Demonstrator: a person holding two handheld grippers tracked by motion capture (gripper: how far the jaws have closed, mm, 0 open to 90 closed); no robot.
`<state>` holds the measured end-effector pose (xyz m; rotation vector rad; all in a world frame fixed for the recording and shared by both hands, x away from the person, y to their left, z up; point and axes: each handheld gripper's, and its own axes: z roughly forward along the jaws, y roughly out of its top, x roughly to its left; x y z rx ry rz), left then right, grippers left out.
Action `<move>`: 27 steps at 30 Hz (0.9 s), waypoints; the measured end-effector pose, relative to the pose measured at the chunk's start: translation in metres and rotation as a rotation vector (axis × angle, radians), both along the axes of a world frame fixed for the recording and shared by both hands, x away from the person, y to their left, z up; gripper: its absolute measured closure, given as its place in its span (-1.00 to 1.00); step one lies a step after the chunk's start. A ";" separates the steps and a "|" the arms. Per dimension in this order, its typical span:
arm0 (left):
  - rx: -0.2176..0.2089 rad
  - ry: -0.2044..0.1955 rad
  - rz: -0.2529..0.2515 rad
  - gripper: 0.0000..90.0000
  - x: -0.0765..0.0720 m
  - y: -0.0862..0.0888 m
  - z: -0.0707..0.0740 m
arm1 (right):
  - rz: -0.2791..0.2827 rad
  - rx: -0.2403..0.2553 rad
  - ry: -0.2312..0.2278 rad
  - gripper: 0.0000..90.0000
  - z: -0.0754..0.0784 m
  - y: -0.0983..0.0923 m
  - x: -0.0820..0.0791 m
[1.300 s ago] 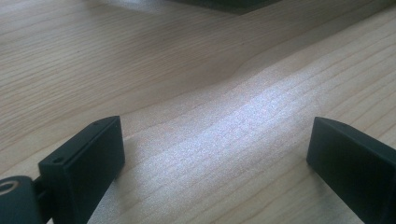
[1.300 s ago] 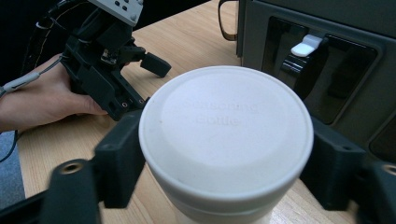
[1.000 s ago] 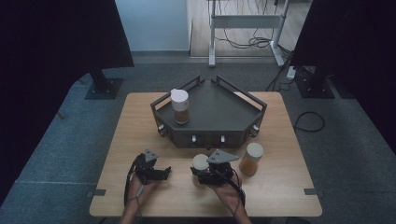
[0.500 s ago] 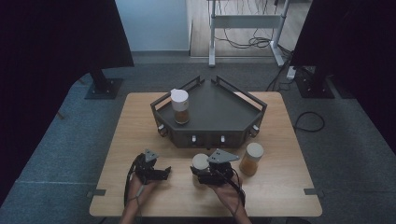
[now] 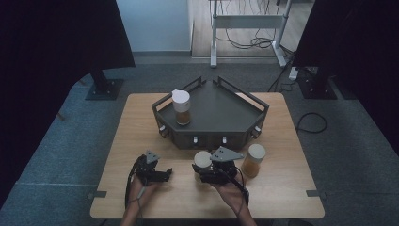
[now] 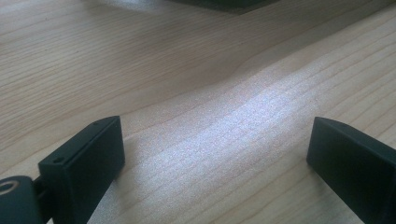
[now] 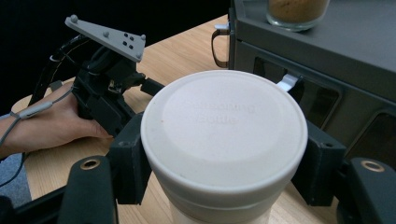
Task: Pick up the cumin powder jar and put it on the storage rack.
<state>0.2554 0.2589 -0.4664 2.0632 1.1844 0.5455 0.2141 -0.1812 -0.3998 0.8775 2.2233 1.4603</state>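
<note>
A jar with a white lid stands on the wooden table, just in front of the dark tray. My right gripper is shut on the jar, one black pad pressed to each side below the lid. A second white-lidded jar with brown contents stands on the tray's left part. A third jar sits on the table to the right of my right hand. My left gripper rests low over bare wood, open, nothing between its fingers.
The tray's front wall with small handles rises right behind the held jar. The left hand and its gripper lie close by on the table. Dark stands and cables sit on the floor around the table.
</note>
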 end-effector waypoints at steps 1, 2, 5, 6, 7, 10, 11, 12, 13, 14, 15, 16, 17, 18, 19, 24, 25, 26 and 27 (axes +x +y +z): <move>0.000 0.000 0.000 -0.91 0.000 0.000 0.000 | -0.001 -0.001 -0.001 -0.28 0.001 0.000 0.000; 0.000 0.000 0.000 -0.91 0.000 0.000 0.000 | -0.002 -0.002 -0.003 -0.29 0.002 0.000 0.000; 0.000 0.000 0.000 -0.91 0.000 0.000 0.000 | -0.003 -0.003 -0.007 -0.28 0.005 -0.001 0.000; 0.000 0.000 0.000 -0.91 0.000 0.000 0.000 | -0.003 -0.003 -0.008 -0.28 0.006 -0.001 0.000; 0.000 0.000 0.000 -0.91 0.000 0.000 0.000 | -0.003 -0.003 -0.009 -0.28 0.006 -0.001 0.000; 0.000 0.000 0.000 -0.91 0.000 0.000 0.000 | -0.002 -0.005 -0.010 -0.28 0.008 -0.001 0.001; 0.000 0.000 0.000 -0.91 0.000 0.000 0.000 | -0.002 -0.005 -0.010 -0.28 0.009 -0.001 0.001; 0.000 0.000 0.000 -0.91 0.000 0.000 0.000 | -0.002 -0.005 -0.010 -0.28 0.009 -0.002 0.001; 0.000 0.000 0.000 -0.91 0.000 0.000 0.000 | -0.001 -0.004 -0.010 -0.28 0.010 -0.002 0.001; 0.000 0.000 0.000 -0.91 0.000 0.000 0.000 | -0.001 -0.004 -0.011 -0.28 0.011 -0.002 0.001; 0.000 0.000 0.000 -0.91 0.000 0.000 0.000 | 0.000 -0.004 -0.013 -0.28 0.012 -0.002 0.002; 0.000 0.000 0.000 -0.91 0.000 0.000 0.000 | -0.001 -0.002 -0.015 -0.28 0.013 -0.002 0.001; 0.000 0.000 0.000 -0.91 0.000 0.000 0.000 | 0.000 -0.003 -0.017 -0.28 0.014 -0.002 0.002; 0.000 0.000 0.000 -0.91 0.000 0.000 0.000 | 0.001 -0.001 -0.020 -0.28 0.015 -0.002 0.002; 0.000 0.001 -0.001 -0.91 0.000 0.000 0.000 | 0.002 0.000 -0.020 -0.28 0.016 -0.002 0.002; 0.001 0.001 -0.004 -0.91 0.000 0.000 0.000 | 0.009 0.009 -0.030 -0.28 0.023 -0.004 0.003; 0.001 0.001 -0.005 -0.91 0.000 0.000 0.000 | 0.009 0.008 -0.033 -0.28 0.025 -0.004 0.004; 0.001 0.001 -0.005 -0.91 0.000 0.000 0.000 | 0.010 0.009 -0.034 -0.28 0.027 -0.005 0.004; 0.001 0.001 -0.005 -0.91 0.000 0.000 0.000 | 0.009 0.012 -0.034 -0.28 0.028 -0.005 0.005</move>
